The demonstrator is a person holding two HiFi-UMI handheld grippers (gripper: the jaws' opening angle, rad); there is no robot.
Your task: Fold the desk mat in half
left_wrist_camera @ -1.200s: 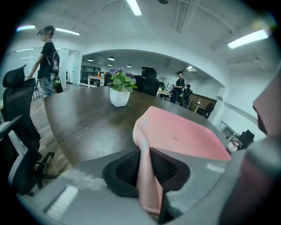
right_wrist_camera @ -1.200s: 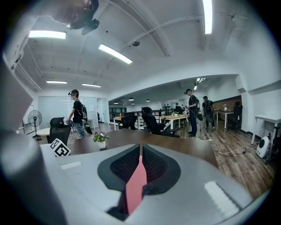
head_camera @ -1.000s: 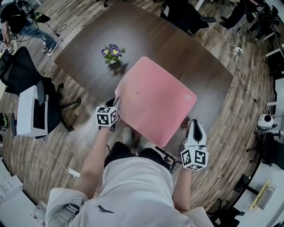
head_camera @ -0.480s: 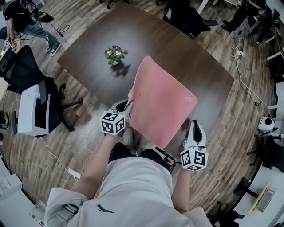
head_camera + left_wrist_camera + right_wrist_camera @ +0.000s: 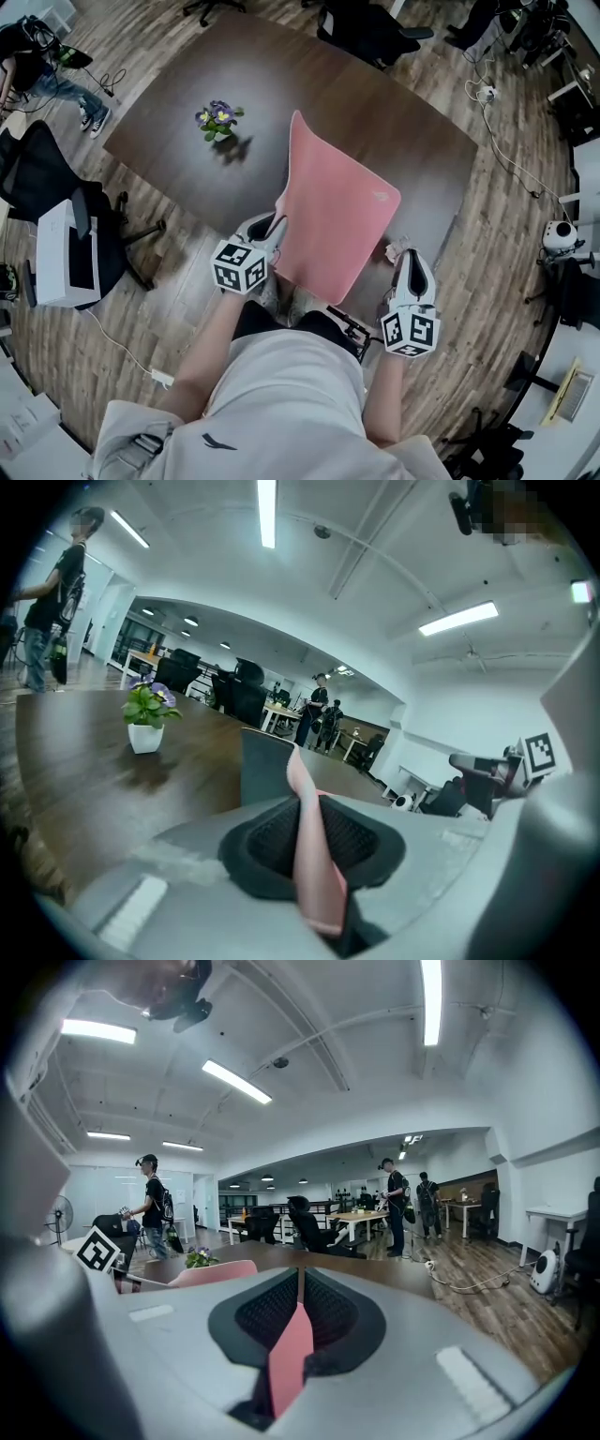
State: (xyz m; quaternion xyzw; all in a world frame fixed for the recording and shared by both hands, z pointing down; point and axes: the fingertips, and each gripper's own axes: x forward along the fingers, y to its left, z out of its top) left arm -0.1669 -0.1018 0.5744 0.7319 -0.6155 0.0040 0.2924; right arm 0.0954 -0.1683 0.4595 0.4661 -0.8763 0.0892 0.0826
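Student: Position of the pink rectangular soft desk mat?

Tutor: Partly off the dark brown wooden surface; it stands steeply tilted, left edge high, right edge low by the surface; long axis runs away from the person.

Student: Grippers?

Tutor: Left gripper clamped on the mat's near left edge, the pink sheet pinched between its pads; right gripper likewise closed on a pink strip, apparently the near right corner, lower and close to the surface's near edge.

Student: Relation governing the coming move?

Tutor: Mat lies between the two grippers, to the right of the left one; the left gripper holds the high, free edge, so it is probably the one to carry that edge rightward and down onto the right edge; the right gripper would act as hinge anchor; small potted plant with purple flowers stands well apart, leftward.
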